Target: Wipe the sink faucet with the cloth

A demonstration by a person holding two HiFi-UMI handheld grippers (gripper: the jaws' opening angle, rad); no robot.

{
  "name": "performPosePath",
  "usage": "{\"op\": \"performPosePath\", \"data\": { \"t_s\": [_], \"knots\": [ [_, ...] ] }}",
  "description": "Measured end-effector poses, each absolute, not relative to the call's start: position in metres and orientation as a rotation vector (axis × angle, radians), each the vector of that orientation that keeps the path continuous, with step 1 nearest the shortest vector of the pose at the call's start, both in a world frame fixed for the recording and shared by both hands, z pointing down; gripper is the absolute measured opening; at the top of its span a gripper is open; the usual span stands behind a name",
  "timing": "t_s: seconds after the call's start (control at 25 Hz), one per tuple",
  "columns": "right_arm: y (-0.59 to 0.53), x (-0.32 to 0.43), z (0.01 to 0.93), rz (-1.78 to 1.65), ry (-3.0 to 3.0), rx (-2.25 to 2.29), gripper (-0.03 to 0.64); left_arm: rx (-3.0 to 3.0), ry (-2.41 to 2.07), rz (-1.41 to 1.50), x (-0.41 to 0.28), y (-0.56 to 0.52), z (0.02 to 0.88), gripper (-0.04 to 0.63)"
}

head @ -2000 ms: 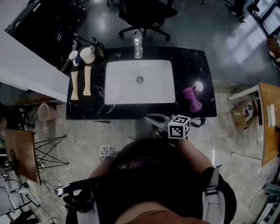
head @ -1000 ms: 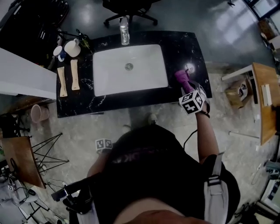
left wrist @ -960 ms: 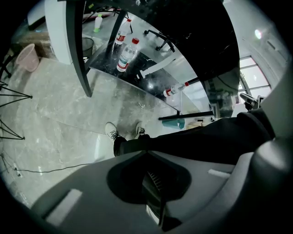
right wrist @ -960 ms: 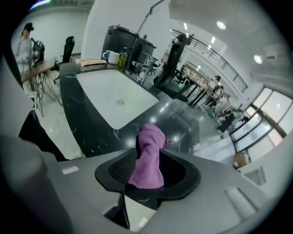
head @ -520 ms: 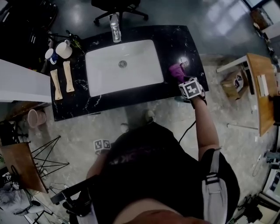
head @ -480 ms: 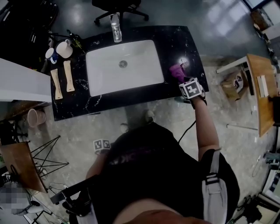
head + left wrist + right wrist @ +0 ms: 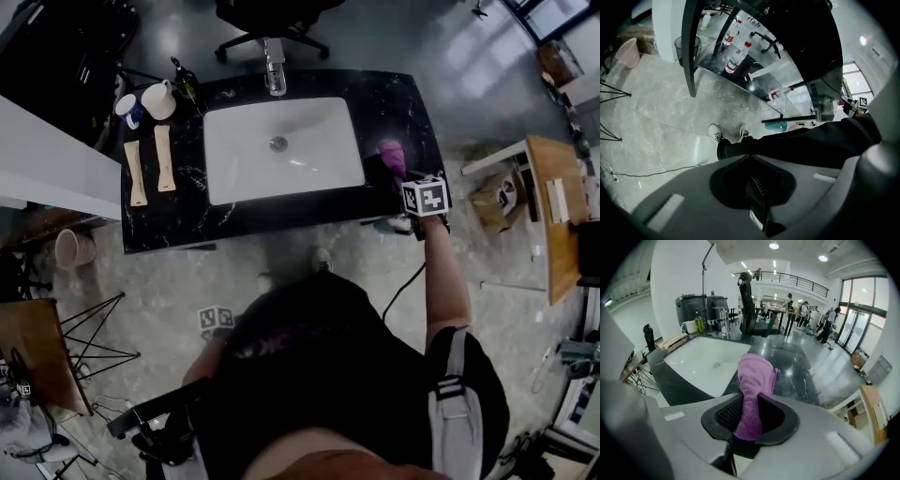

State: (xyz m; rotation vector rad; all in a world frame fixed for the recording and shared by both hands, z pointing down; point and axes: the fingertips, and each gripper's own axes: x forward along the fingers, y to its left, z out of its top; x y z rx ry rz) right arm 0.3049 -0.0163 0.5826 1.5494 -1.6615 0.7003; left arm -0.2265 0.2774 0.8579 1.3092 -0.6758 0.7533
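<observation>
No readable brand or text anywhere: my marker cubes carry only black-and-white squares, and the labels on the red-capped bottles point(image 7: 736, 57) in the left gripper view are too small to read. My right gripper point(image 7: 750, 417) has just been closing its jaws, and they are now pinched onto the near end of the purple cloth point(image 7: 754, 380), about half closed. The cloth's long axis runs straight away from the jaws. Its far end is bunched up over the black bench point(image 7: 169, 220), just right of the white sink point(image 7: 281, 178). The faucet point(image 7: 274, 70) is at the far rim of the sink, well apart from the cloth. My left gripper point(image 7: 758, 199) hangs low by my side, jaws together, nothing between them. Only its own view shows that, plus my shoes point(image 7: 726, 135) on the grey floor. Only the head view shows the cups point(image 7: 157, 98) and two wooden slats point(image 7: 150, 172) on the left of the bench. Only the right gripper view shows the hall beyond, with ceiling lights, a balcony rail and distant people.
</observation>
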Motion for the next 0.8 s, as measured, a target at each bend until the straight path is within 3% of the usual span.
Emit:
{"op": "performPosePath", "data": {
  "t_s": [0.4, 0.8],
  "knots": [
    [-0.119, 0.152, 0.456, 0.218, -2.047, 1.361, 0.101, 1.295, -0.689, 0.736, -0.259, 0.283, 0.868, -0.008],
    [-0.26, 0.084, 0.415, -0.115, -2.054, 1.022, 0.101, 1.167, -0.838, 0.562, -0.229, 0.286, 0.851, -0.008]
  ]
}}
